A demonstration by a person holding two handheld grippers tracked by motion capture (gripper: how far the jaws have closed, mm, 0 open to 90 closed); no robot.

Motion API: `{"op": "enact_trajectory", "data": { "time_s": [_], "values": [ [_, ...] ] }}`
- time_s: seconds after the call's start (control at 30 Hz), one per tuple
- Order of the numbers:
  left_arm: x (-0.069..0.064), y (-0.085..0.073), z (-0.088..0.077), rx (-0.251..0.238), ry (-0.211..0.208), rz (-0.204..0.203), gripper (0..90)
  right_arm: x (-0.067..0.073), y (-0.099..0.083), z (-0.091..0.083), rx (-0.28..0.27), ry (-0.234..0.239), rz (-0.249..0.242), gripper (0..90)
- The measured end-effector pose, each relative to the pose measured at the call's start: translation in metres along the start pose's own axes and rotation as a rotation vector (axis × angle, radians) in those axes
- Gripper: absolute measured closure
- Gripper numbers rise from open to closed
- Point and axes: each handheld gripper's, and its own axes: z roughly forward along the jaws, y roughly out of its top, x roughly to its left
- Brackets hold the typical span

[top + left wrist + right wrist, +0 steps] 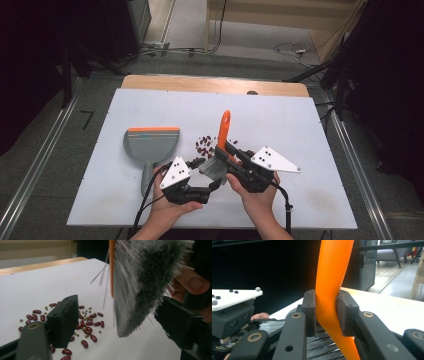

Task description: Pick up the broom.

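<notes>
A lab or recording workspace is showing here: a white tabletop (310,130) is standing on grey carpet between floor rails (37,165), with cables (292,49) trailing past dark equipment stands (345,60).

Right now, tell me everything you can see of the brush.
The brush is a hand brush with a smooth orange handle, plastic by the look, tapering to a rounded tip, and a dense head of grey bristles. A few stray bristles stick out. The right gripper has its jaws clamped on the handle just above the head. The handle points away from the person, and the bristles hang over the white table, close to scattered red beans. The left gripper has its jaws on either side of the bristles, apparently not pressing.
</notes>
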Motion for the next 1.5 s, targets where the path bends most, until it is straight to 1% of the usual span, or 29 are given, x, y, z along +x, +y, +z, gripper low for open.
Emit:
{"op": "enact_trajectory", "data": {
  "time_s": [0.1,0.13,0.2,0.23,0.37,0.43,0.47,0.57,0.7,0.73,0.77,0.8,0.87,0.9,0.93,1.0,1.03,1.07,1.1,1.13,1.17,1.2,1.23,1.27,1.3,1.33,1.5],
  "values": [
    [-0.002,-0.002,0.004,0.023,-0.011,0.010,33.5,0.004,-0.001,0.002,0.005,0.001,0.001,69.1],
    [-0.003,-0.003,0.005,0.026,-0.012,0.003,36.6,0.005,-0.002,0.002,0.003,-0.002,0.000,69.0],
    [-0.003,-0.003,0.006,0.032,-0.013,0.004,45.5,0.006,-0.002,0.003,0.003,-0.005,0.002,69.0],
    [-0.003,-0.005,0.007,0.040,-0.013,0.011,49.3,0.007,-0.003,0.003,0.004,-0.008,0.003,69.0],
    [-0.004,-0.005,0.007,0.037,-0.029,0.019,64.2,0.011,-0.004,0.004,0.001,-0.018,0.002,69.0],
    [-0.003,-0.005,0.006,0.032,-0.021,0.020,71.4,0.012,-0.005,0.004,0.001,-0.018,-0.002,69.0],
    [-0.002,-0.005,0.005,0.030,-0.020,0.014,75.9,0.013,-0.005,0.004,0.000,-0.022,-0.003,69.0],
    [0.001,-0.005,0.003,0.035,-0.018,0.013,82.4,0.014,-0.005,0.004,-0.002,-0.016,-0.006,68.9],
    [0.005,-0.004,0.000,0.047,-0.030,0.012,84.8,0.013,-0.004,0.006,0.005,0.000,-0.019,68.2],
    [0.007,-0.003,-0.001,0.051,-0.036,0.008,85.1,0.013,-0.003,0.006,0.017,-0.001,-0.032,67.2],
    [0.009,-0.003,-0.002,0.051,-0.041,0.006,85.2,0.013,-0.002,0.007,0.024,0.001,-0.058,64.0],
    [0.011,-0.002,-0.004,0.050,-0.047,0.003,85.3,0.012,-0.001,0.006,0.024,0.014,-0.073,58.7],
    [0.017,0.000,-0.008,0.046,-0.050,0.002,85.4,0.009,0.002,0.004,0.014,0.041,-0.091,50.6],
    [0.019,0.000,-0.010,0.044,-0.051,0.001,85.4,0.007,0.003,0.003,0.015,0.046,-0.097,48.2],
    [0.024,0.002,-0.014,0.037,-0.059,-0.009,85.4,0.006,0.004,0.002,0.018,0.051,-0.095,46.3],
    [0.030,0.005,-0.019,0.032,-0.077,-0.007,85.5,-0.001,0.005,0.001,0.022,0.085,-0.101,45.6],
    [0.033,0.006,-0.021,0.037,-0.099,-0.004,85.5,-0.004,0.005,0.001,0.038,0.106,-0.101,45.8],
    [0.033,0.006,-0.021,0.037,-0.099,-0.004,85.5,-0.007,0.005,0.002,0.048,0.124,-0.107,46.2],
    [0.036,0.007,-0.024,0.037,-0.118,0.003,85.6,-0.010,0.005,0.002,0.059,0.137,-0.110,46.5],
    [0.042,0.010,-0.028,0.042,-0.149,0.014,85.6,-0.013,0.004,0.003,0.066,0.153,-0.108,46.5],
    [0.045,0.011,-0.031,0.044,-0.167,0.017,85.6,-0.016,0.003,0.003,0.075,0.167,-0.103,46.5],
    [0.047,0.012,-0.032,0.041,-0.182,0.014,85.6,-0.019,0.003,0.004,0.072,0.178,-0.101,46.5],
    [0.050,0.012,-0.034,0.040,-0.195,0.019,85.5,-0.022,0.002,0.005,0.066,0.199,-0.103,46.4],
    [0.051,0.012,-0.036,0.042,-0.205,0.024,85.5,-0.024,0.001,0.006,0.051,0.215,-0.112,46.3],
    [0.051,0.012,-0.036,0.042,-0.205,0.024,85.5,-0.026,-0.001,0.007,0.050,0.224,-0.122,46.3],
    [0.054,0.012,-0.037,0.044,-0.230,0.028,85.5,-0.027,-0.001,0.008,0.059,0.232,-0.123,46.3],
    [0.055,0.011,-0.036,0.056,-0.295,0.042,85.5,-0.028,-0.005,0.013,0.136,0.312,-0.094,45.5]
  ]
}}
